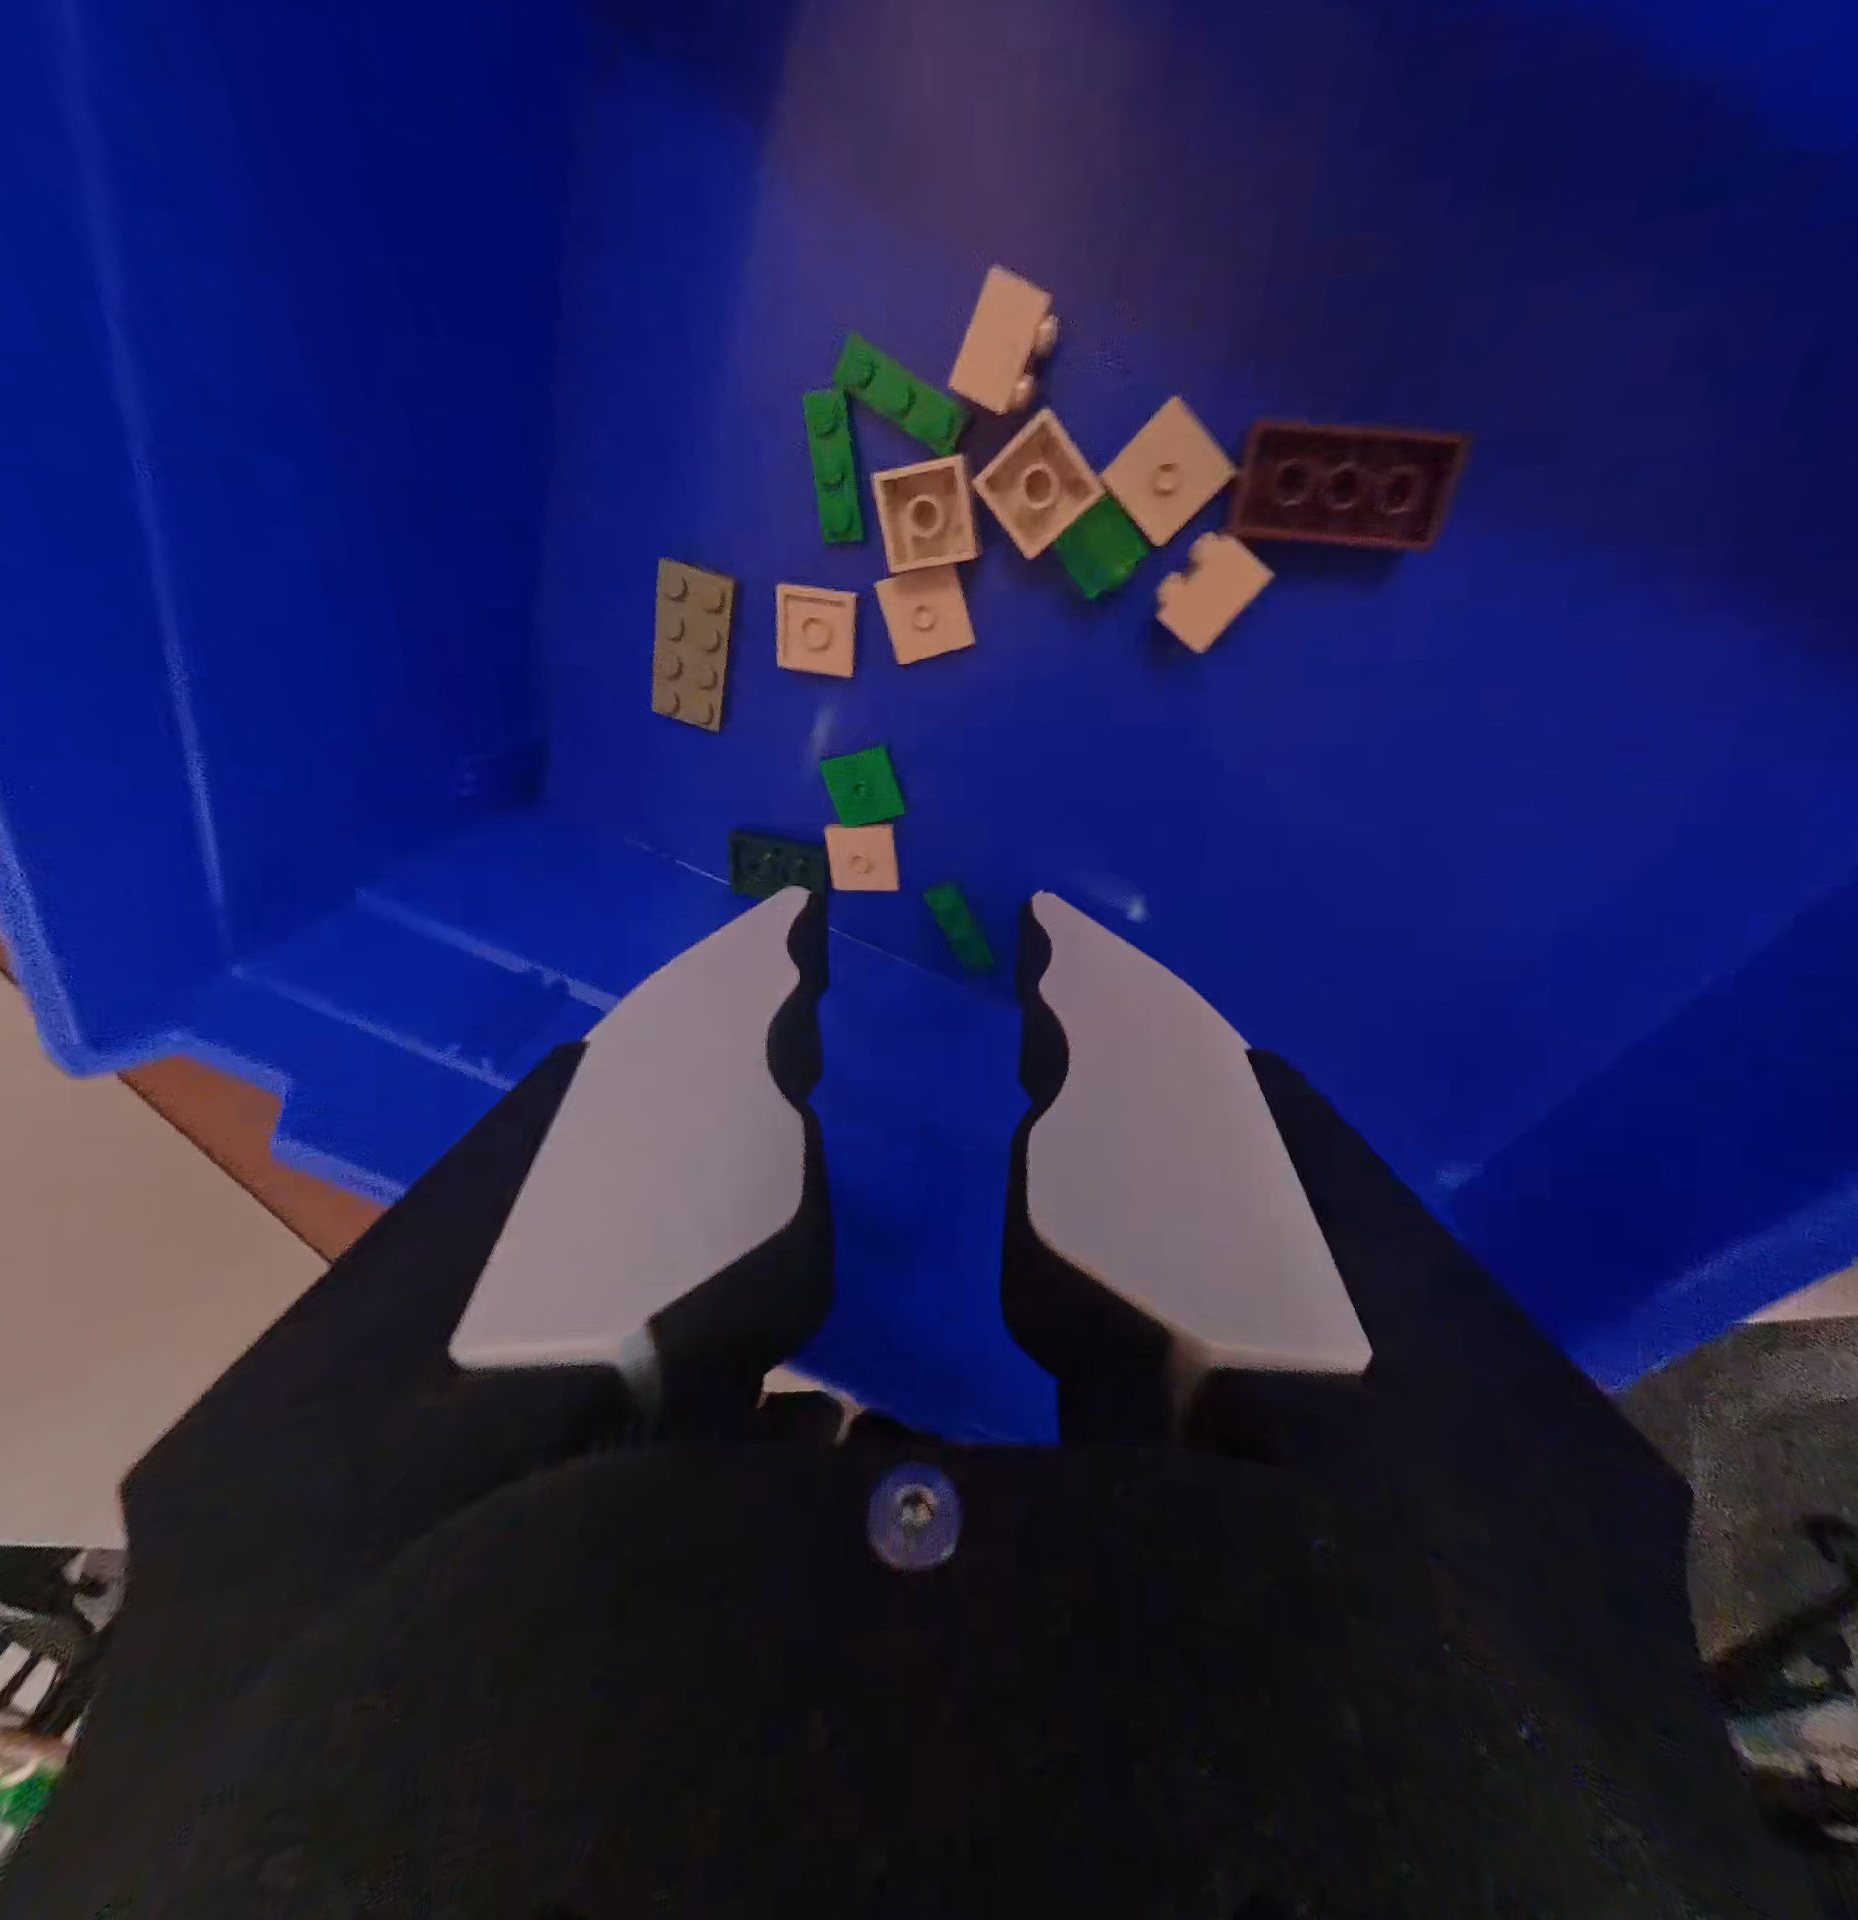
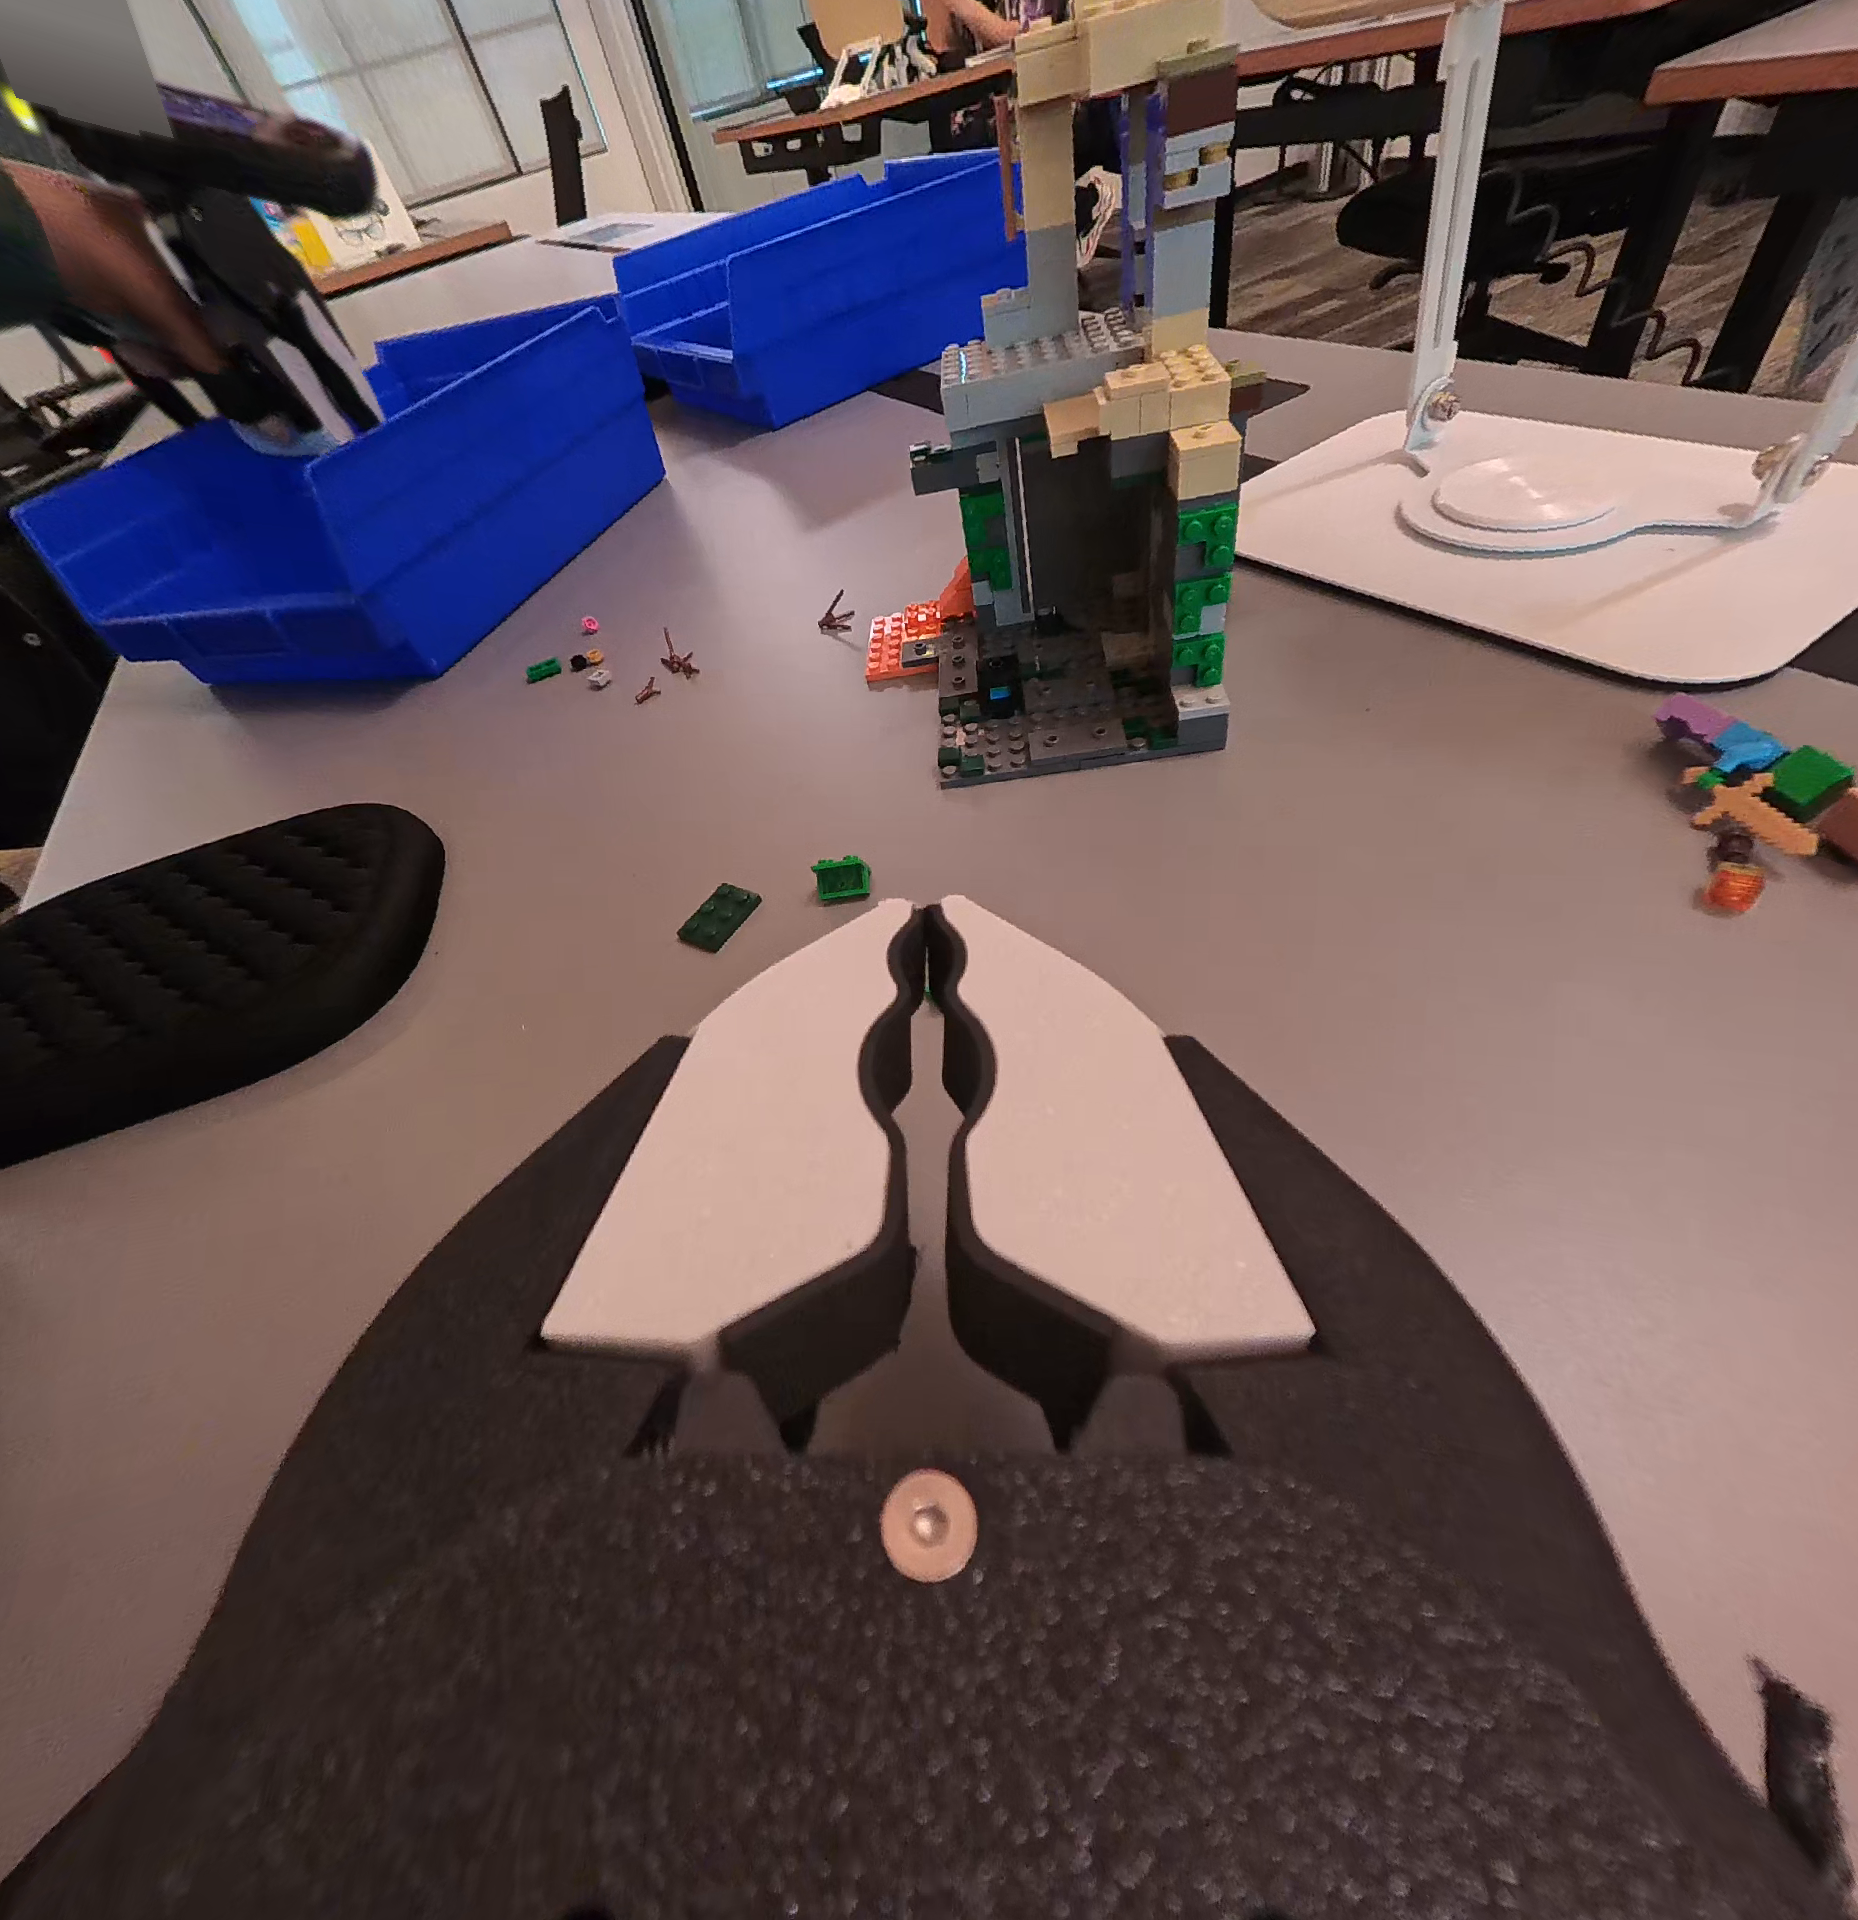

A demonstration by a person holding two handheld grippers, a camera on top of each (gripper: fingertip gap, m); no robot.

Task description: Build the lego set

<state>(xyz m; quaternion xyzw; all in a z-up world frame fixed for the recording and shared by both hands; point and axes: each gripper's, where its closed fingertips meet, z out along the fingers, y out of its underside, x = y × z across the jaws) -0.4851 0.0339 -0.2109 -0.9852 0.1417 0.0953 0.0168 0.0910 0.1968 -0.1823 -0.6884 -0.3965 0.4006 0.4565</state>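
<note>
My left gripper is open and empty, reaching into a blue bin. Just beyond its tips lie a small tan tile, a green tile, a dark plate and a narrow green plate. Farther in are several tan pieces, green plates, an olive plate and a brown brick. My right gripper is shut low over the grey table, with a sliver of green between its fingers. The partly built tower stands ahead of it.
A dark green plate and a green brick lie just left of my right gripper's tips. Tiny loose parts lie near the blue bin, where my left gripper shows. More bins, a white stand base, small builds, a black pad. My hands' fingertips stand some 60 cm from each other. It is some 5 cm from my left tips to the green tile.
</note>
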